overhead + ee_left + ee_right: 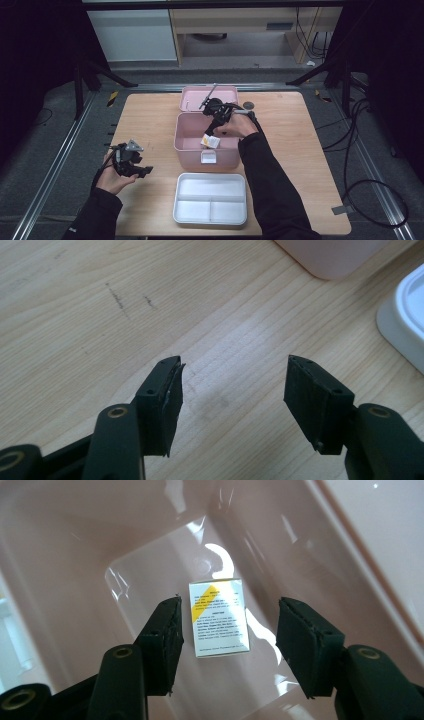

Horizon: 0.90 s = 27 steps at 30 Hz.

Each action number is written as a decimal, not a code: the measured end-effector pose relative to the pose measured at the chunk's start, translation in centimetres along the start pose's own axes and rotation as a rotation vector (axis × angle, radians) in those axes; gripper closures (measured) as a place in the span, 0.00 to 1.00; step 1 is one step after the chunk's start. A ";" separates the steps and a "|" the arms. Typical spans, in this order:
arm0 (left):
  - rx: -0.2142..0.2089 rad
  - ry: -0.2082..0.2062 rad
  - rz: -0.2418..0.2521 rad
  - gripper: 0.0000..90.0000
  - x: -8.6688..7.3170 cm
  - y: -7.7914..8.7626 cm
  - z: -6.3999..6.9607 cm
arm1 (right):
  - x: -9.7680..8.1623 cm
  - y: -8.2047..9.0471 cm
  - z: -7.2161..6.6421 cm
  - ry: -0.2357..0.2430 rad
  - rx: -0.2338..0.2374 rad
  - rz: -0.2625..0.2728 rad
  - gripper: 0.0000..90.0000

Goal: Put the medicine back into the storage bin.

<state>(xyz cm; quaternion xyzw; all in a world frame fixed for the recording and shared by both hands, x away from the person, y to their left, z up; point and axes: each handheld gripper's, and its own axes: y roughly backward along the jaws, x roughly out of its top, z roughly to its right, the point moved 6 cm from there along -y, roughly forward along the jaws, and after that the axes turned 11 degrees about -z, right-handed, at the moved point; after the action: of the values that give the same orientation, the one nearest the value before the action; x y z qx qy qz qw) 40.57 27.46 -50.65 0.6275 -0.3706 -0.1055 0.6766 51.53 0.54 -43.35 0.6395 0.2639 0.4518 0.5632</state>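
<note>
Right gripper poised over a small box in the pink bin.

At the left, the left gripper hovered over bare wood of the table, its jaws wide apart with nothing between them, near the white tray. The divided tray sat at the table's near edge, just in front of the pink bin. In the middle, the bin stood open, its lid lying behind it. The small white box with a yellow stripe lay flat on the bin's floor. In the right gripper view, the box sat between the parted jaws, the pads clear of its sides.
</note>
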 end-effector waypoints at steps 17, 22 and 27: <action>-0.038 -0.146 0.036 0.59 0.9 1.7 2.2 | -6.0 7.9 -0.7 -0.021 -0.066 0.154 0.42; -0.066 -0.210 0.010 0.59 1.1 1.8 3.6 | -9.5 8.4 -1.2 -0.042 -0.079 0.172 0.42; -0.078 -0.264 -0.007 0.60 1.4 1.8 4.9 | -12.7 7.4 -2.3 -0.043 -0.066 0.171 0.42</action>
<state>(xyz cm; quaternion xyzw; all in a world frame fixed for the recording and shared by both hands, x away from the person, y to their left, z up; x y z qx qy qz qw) 37.88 23.17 -48.72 0.5825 -0.4499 -0.2037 0.6456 42.56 -10.77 -39.91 0.6505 0.1812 0.4929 0.5487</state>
